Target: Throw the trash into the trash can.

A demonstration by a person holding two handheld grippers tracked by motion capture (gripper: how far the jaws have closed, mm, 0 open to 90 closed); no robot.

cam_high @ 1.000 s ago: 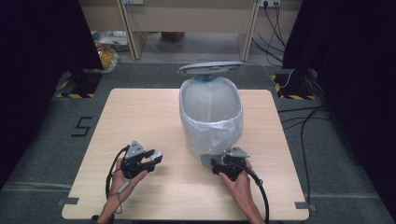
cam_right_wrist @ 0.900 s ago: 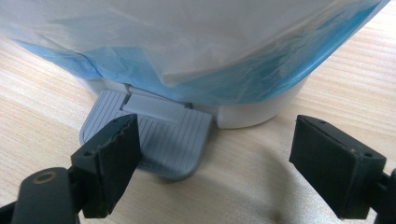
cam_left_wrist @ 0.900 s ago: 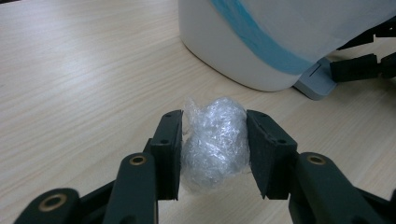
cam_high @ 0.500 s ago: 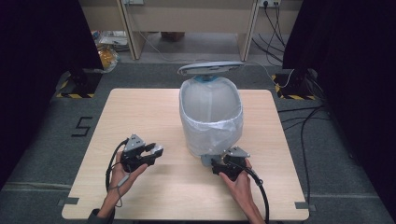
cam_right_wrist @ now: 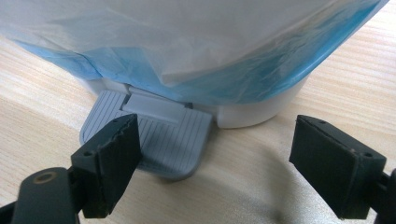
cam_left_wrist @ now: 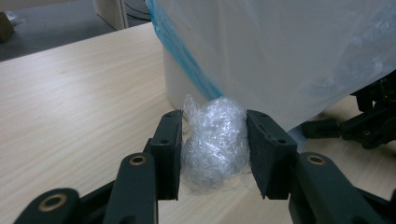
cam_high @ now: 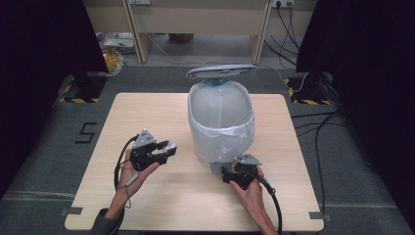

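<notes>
Beside table [cam_high: 161,105], floor mark [cam_high: 86,132] ("5")

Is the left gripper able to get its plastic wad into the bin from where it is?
Probably yes: the lid stands open, the left gripper holds the wad beside the bin, and nothing lies between; it would need lifting over the rim.

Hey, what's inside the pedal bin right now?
The pedal bin has its lid up and a pale liner inside; nothing shows on the visible liner wall. Its bottom is hidden by the near rim.
</notes>
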